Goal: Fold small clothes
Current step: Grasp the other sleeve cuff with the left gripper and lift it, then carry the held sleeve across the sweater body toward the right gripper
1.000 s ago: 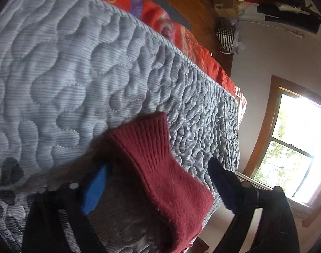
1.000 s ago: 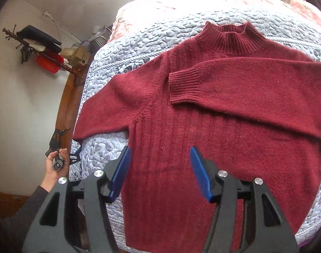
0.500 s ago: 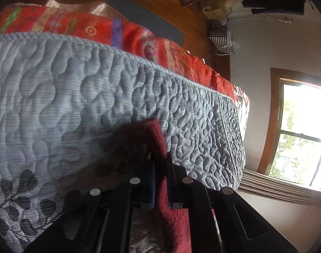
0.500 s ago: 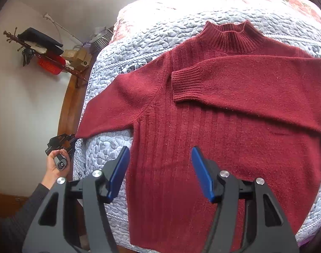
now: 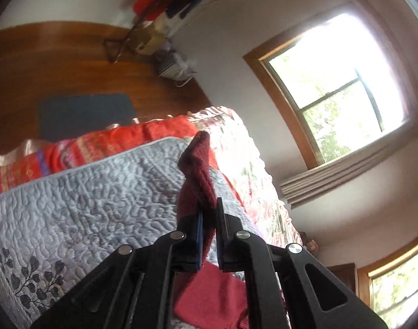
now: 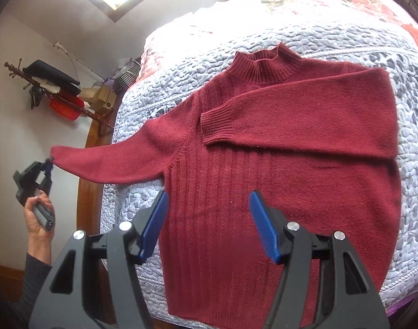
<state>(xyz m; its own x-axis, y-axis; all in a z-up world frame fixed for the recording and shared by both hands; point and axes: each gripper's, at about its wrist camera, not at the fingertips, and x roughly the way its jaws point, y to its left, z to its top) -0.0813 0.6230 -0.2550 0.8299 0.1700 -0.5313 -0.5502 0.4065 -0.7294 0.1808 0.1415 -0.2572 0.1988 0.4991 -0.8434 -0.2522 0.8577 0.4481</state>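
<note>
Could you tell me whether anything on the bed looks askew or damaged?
Nothing looks damaged. The sweater lies flat with one sleeve folded across its chest; the other sleeve sticks out past the bed edge, its cuff pinched in the left gripper.

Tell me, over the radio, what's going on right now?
Left gripper shut on sleeve cuff, held off the bed. Right gripper open above the sweater. Other sleeve already folded across. Nothing in the way.

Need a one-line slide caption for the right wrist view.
Open right gripper hovers over red sweater on quilt; left gripper holds one cuff.
</note>
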